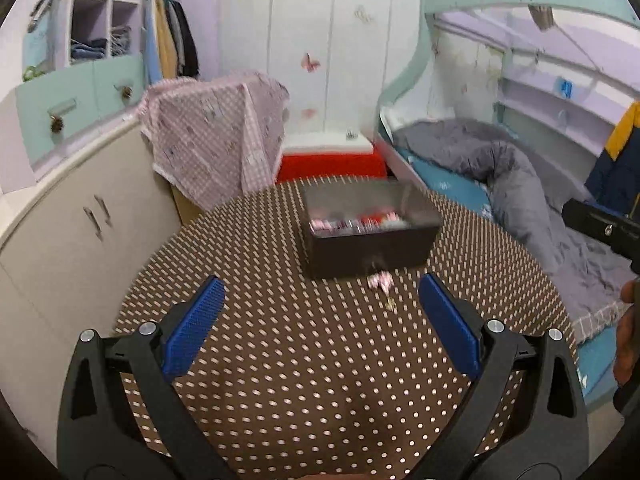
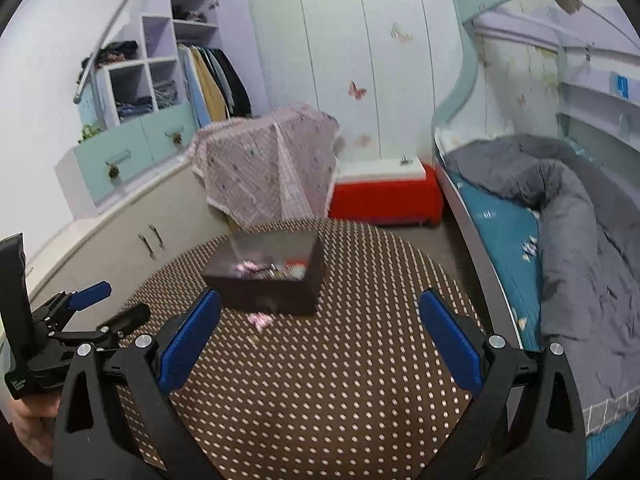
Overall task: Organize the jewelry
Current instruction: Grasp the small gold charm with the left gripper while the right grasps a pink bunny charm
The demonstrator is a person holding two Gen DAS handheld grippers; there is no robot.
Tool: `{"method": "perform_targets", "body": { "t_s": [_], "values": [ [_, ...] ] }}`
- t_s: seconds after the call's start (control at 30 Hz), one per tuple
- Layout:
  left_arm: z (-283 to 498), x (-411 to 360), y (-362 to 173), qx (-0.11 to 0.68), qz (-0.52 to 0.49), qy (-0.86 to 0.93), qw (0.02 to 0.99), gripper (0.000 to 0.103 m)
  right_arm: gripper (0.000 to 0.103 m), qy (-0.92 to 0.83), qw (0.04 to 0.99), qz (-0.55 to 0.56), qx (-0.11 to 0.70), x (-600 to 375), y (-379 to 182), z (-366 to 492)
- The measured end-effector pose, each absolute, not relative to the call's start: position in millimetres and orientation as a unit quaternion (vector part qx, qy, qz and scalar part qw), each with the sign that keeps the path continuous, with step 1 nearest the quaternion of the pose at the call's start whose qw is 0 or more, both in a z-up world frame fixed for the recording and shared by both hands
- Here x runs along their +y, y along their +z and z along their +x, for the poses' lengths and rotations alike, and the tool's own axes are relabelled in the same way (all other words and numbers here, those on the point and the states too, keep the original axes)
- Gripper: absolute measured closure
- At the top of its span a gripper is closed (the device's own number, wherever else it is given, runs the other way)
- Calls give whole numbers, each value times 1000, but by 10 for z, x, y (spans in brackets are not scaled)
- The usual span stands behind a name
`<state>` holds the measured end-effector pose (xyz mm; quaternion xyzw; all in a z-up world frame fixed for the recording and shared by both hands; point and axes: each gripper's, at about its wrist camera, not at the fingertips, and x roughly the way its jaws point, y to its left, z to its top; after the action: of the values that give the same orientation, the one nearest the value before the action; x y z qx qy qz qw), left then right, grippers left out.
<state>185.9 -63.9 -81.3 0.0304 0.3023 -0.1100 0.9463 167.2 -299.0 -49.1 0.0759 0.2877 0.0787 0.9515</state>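
Left wrist: jewelry beyond hand-held gripper

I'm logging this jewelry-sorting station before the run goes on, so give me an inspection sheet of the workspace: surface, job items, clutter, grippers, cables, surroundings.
Surface: round table under a brown cloth with pale dots.
Job's things: dark open box on the far part of the table, pink and red pieces inside, blurred; small pink item on the cloth just in front of the box; a tiny pale piece nearer the camera, too small to identify.
Clutter: nothing seen elsewhere on the cloth.
Grippers: left gripper open and empty above the table; right gripper open and empty.
Cables: nothing seen.
Surroundings: bunk bed with grey duvet on one side, cream cabinet on the other, pink checked cover and red box behind.
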Motion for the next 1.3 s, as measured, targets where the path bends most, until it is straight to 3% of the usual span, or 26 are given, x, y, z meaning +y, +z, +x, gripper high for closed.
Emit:
{"method": "perform_targets", "body": {
  "t_s": [0.3,0.37,0.5,0.57,0.67,0.73,0.8,1.2,1.3],
  "values": [
    [2224,-1064,-1309,367,78,-137,917,8,7,84,938,70,330,-3012,-775,1782],
    [2356,-1129,-1435,387,81,-137,908,12,7,86,936,69,335,-3013,-818,1799],
    [2525,-1198,-1608,419,81,-143,893,30,7,83,930,68,351,-3031,-901,1872],
    [2572,-1204,-1621,426,73,-150,889,34,7,82,928,72,356,-3053,-945,1902],
    [2613,-1206,-1615,424,70,-159,889,58,7,81,925,74,364,-3066,-1000,1960],
    [2586,-1184,-1606,421,64,-176,888,80,7,84,923,73,369,-3042,-1030,2000],
    [2575,-1134,-1597,420,58,-184,887,90,7,87,920,71,375,-3006,-1055,2042],
    [2431,-470,-1528,395,8,-123,910,90,8,141,889,44,434,-2254,-1434,2575],
    [2440,-362,-1525,393,-11,-116,912,90,15,144,883,32,447,-2045,-1497,2732]
  ]
}}
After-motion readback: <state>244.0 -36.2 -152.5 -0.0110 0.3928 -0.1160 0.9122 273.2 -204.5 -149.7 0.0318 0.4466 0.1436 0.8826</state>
